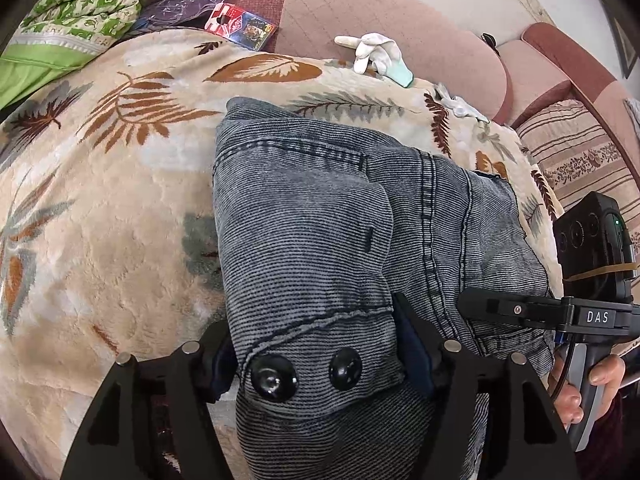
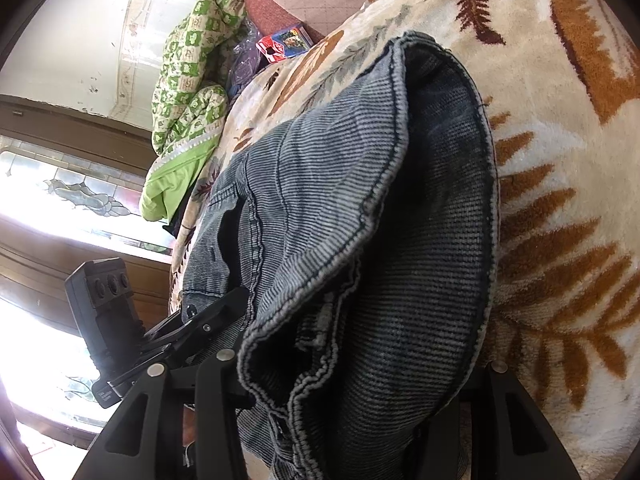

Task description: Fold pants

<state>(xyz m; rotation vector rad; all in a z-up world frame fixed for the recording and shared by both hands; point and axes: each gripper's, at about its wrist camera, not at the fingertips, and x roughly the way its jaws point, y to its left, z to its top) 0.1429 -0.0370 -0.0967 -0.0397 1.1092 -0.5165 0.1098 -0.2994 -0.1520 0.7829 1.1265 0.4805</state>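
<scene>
The grey-blue corduroy pants (image 1: 320, 216) lay in a bunched heap on the leaf-print blanket (image 1: 100, 184), and both tools had a piece of them. The left gripper (image 1: 316, 364) had its jaws set fairly wide with the waistband end wedged between them, cloth pressed against both pads, the two black snap buttons (image 1: 306, 374) sitting right in the middle of the gap. The right gripper (image 2: 352, 384) was also spread wide, jaws on either side of a thick fold of the pants (image 2: 360, 240), with a hemmed opening gaping just ahead and the darker inside of the fabric showing.

To the right of the left jaws, the other tool's body read "DAS" (image 1: 597, 317) in white letters, with a bare hand (image 1: 588, 392) wrapped round its handle. Well ahead of the jaws sat a white glove (image 1: 374, 52) on the blanket's far edge, a pink sofa (image 1: 400, 12) behind it, and off to the left a green patterned quilt (image 1: 80, 4) and a red card packet (image 1: 240, 24) whose print was too small to read.
</scene>
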